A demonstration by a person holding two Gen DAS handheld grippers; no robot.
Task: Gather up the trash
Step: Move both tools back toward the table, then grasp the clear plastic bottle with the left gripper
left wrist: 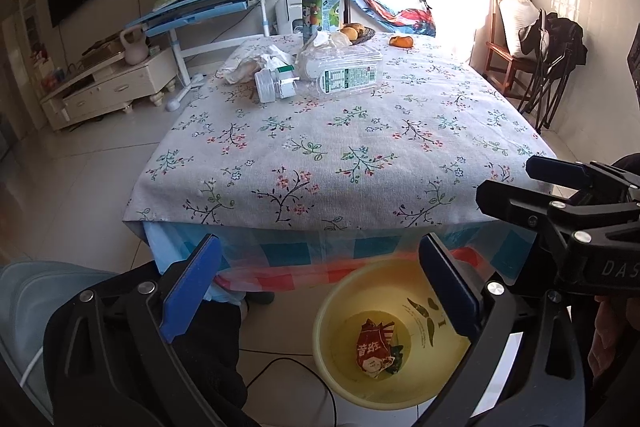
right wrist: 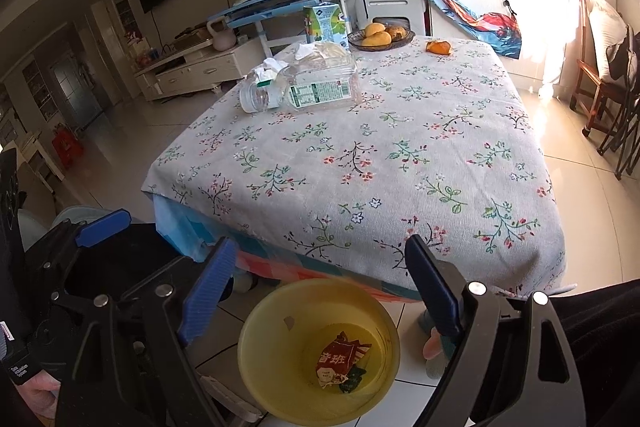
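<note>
A yellow bin (left wrist: 332, 367) (right wrist: 260, 375) stands on the floor at the table's near edge. A red snack wrapper (left wrist: 374, 351) (right wrist: 340, 359) lies in it. My left gripper (left wrist: 320, 291) is open and empty above the bin. My right gripper (right wrist: 320, 283) is open and empty above the bin too; it shows at the right of the left wrist view (left wrist: 516, 187). On the far side of the table lie a clear plastic bottle (left wrist: 340, 73) (right wrist: 304, 91), crumpled tissues (left wrist: 256, 65) (right wrist: 316, 53) and an orange peel (left wrist: 401, 41) (right wrist: 438, 47).
The table has a floral cloth (left wrist: 340, 147) (right wrist: 380, 167). A green carton (left wrist: 322, 13) (right wrist: 325, 23) and a fruit bowl (left wrist: 366, 34) (right wrist: 380, 37) stand at the far edge. A blue desk (left wrist: 200, 7), TV cabinet (left wrist: 108, 87) and chairs (left wrist: 544, 67) surround it.
</note>
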